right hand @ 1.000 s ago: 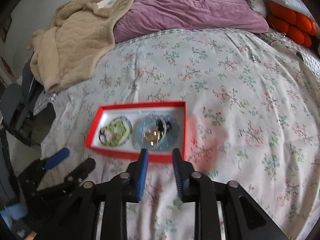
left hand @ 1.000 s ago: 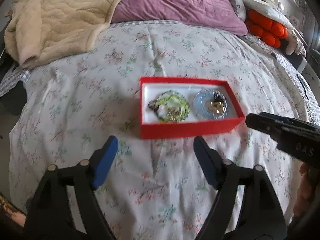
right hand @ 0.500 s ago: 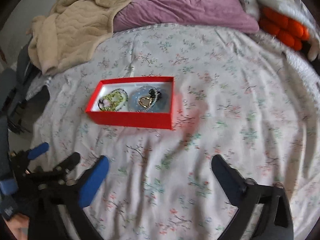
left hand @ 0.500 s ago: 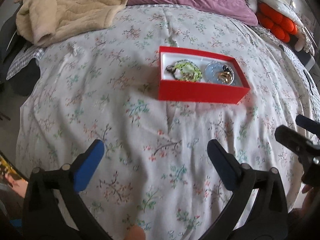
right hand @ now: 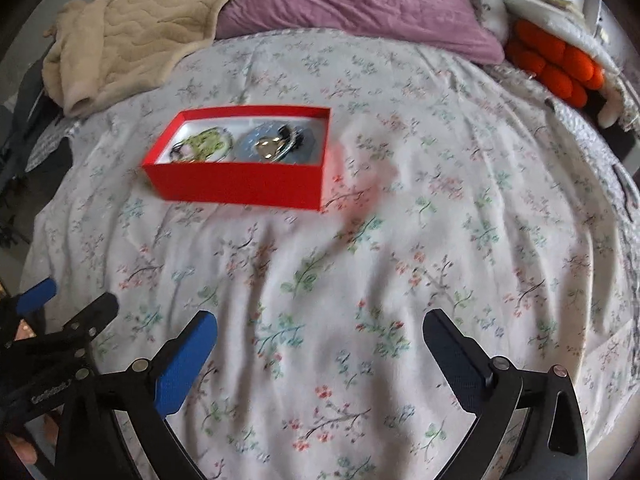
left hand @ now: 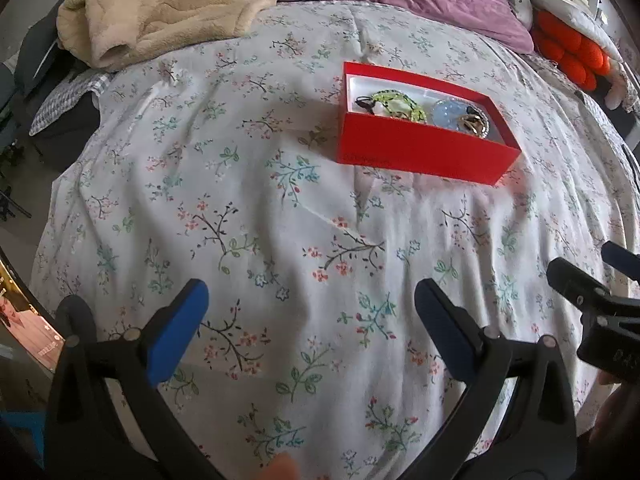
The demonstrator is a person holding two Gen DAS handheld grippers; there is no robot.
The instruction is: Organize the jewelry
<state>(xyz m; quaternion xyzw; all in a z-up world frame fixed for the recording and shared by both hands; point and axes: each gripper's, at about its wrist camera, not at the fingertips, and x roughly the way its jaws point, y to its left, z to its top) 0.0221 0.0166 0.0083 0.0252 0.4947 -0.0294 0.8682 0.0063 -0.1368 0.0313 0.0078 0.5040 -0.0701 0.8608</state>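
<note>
Left gripper [left hand: 308,328] and right gripper [right hand: 320,356]: jaws spread wide, empty, near bed's foot edge. Red box [right hand: 240,184] mid-bedspread [right hand: 440,240], ahead; up-right of left, up-left of right; long axis crosswise. Neither clearly nearer. Count: one box, two dishes, green [right hand: 208,142], blue [right hand: 276,146], holding jewelry.

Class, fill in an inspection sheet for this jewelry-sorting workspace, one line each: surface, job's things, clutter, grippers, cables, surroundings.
Surface: floral bedsheet, wrinkled.
Job's things: open red box holding a green round dish and a blue round dish, each with jewelry in it.
Clutter: beige blanket, purple pillow, orange plush at the head of the bed.
Grippers: left gripper and right gripper both open, holding nothing, short of the box.
Cables: nothing seen.
Surroundings: dark furniture left of the bed, unclear.
</note>
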